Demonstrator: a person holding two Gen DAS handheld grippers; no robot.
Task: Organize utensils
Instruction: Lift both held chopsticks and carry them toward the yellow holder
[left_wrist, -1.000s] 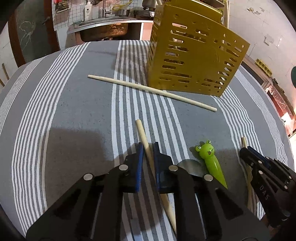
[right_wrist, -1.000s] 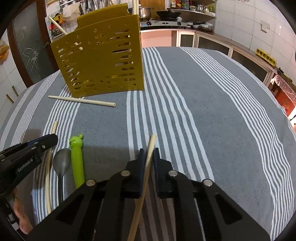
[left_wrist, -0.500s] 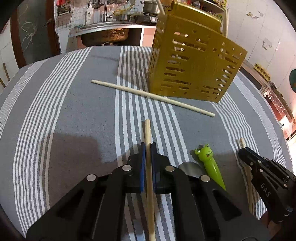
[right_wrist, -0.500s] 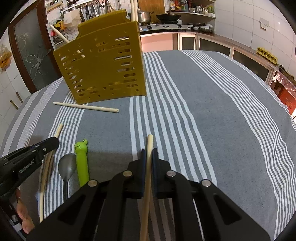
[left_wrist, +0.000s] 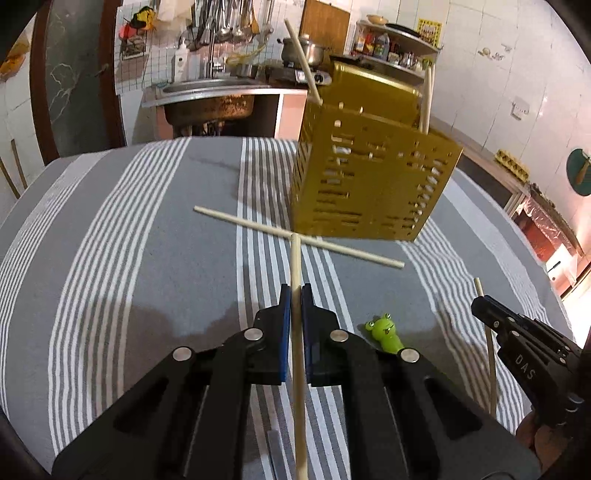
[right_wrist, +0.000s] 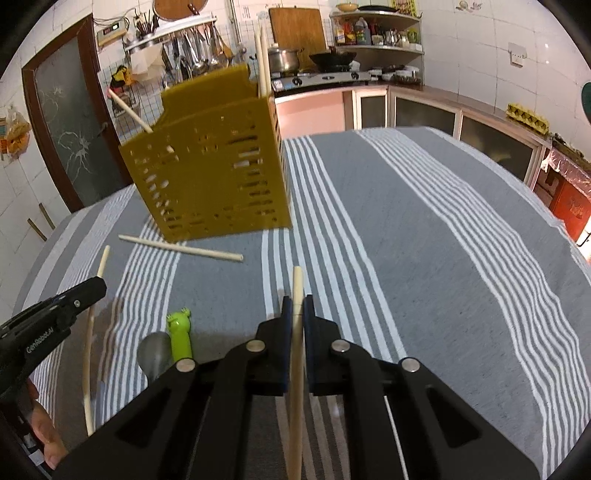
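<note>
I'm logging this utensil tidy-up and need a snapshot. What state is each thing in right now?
left gripper: shut on a chopstick.
right gripper: shut on a second chopstick.
loose chopstick: lying flat on the cloth in front of the holder.
yellow holder: upright, chopsticks already standing in it.
frog-handled spoon: lying flat, not held.
</note>
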